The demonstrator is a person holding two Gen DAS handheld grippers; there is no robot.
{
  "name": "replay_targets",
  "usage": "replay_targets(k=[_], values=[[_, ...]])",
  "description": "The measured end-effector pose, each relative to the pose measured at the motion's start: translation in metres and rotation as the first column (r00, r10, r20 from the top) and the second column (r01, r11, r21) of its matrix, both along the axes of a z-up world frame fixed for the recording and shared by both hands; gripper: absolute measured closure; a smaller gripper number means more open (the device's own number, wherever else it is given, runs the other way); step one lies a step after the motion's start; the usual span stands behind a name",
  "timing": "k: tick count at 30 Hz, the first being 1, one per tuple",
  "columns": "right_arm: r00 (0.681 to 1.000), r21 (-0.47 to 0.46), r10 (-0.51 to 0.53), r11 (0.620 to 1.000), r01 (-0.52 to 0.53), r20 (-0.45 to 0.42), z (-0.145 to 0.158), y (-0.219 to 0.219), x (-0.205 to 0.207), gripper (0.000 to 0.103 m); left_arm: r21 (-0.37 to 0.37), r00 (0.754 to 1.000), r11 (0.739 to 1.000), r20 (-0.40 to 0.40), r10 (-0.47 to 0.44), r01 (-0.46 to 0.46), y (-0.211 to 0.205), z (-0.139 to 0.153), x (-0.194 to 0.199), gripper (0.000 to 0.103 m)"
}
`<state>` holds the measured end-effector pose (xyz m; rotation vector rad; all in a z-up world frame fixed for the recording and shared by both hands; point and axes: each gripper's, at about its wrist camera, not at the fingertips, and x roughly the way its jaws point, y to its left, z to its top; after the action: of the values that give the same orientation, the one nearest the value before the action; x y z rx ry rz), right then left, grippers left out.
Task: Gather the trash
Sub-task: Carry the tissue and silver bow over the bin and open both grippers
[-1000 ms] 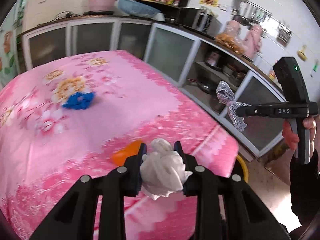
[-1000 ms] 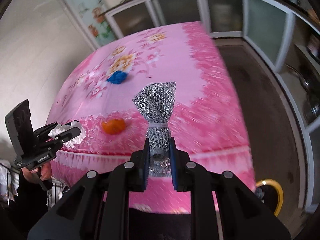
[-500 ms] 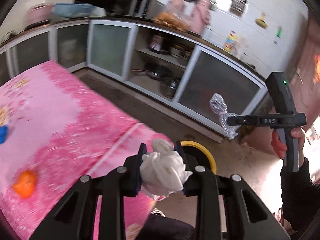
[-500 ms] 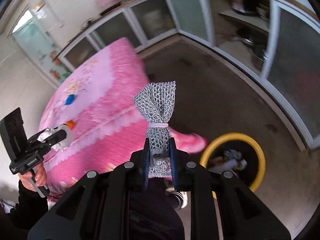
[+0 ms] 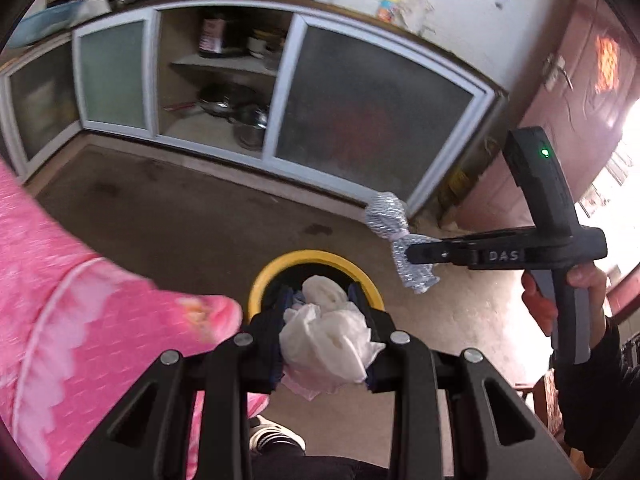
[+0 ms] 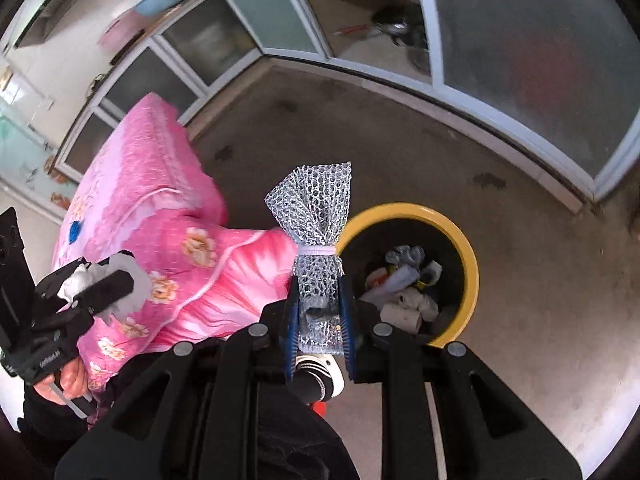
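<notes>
Right claw (image 6: 319,320) pinching silver mesh bundle (image 6: 316,232) – long axis upright, flared end up

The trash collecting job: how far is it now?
Done: the yellow-rimmed bin already holds crumpled scraps. In hand: left gripper clamps a white crumpled tissue; right gripper clamps a silver mesh wrapper. Left: dropping both in; a small blue item remains on the pink cloth.

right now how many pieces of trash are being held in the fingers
2: a crumpled white tissue in the left gripper, and a silver mesh bundle in the right gripper, both near the yellow-rimmed bin.
</notes>
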<state>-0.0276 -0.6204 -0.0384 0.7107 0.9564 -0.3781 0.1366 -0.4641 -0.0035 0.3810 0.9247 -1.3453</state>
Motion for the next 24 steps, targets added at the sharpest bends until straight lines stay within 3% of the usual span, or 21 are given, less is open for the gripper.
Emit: replay_targets(k=[12, 24], values=[[0.994, 0.07, -0.049, 0.996, 0.056, -0.1, -0.07, -0.037, 0.003, 0.086, 0.091, 0.996, 0.993, -0.031, -0.079, 0.081, -0.08, -0.064, -0.024, 0.076], [0.981, 0.097, -0.083, 0.99, 0.101, -0.172, -0.109, -0.06, 0.006, 0.082, 0.147, 0.998, 0.987, -0.03, -0.052, 0.056, -0.119, -0.099, -0.022, 0.072]])
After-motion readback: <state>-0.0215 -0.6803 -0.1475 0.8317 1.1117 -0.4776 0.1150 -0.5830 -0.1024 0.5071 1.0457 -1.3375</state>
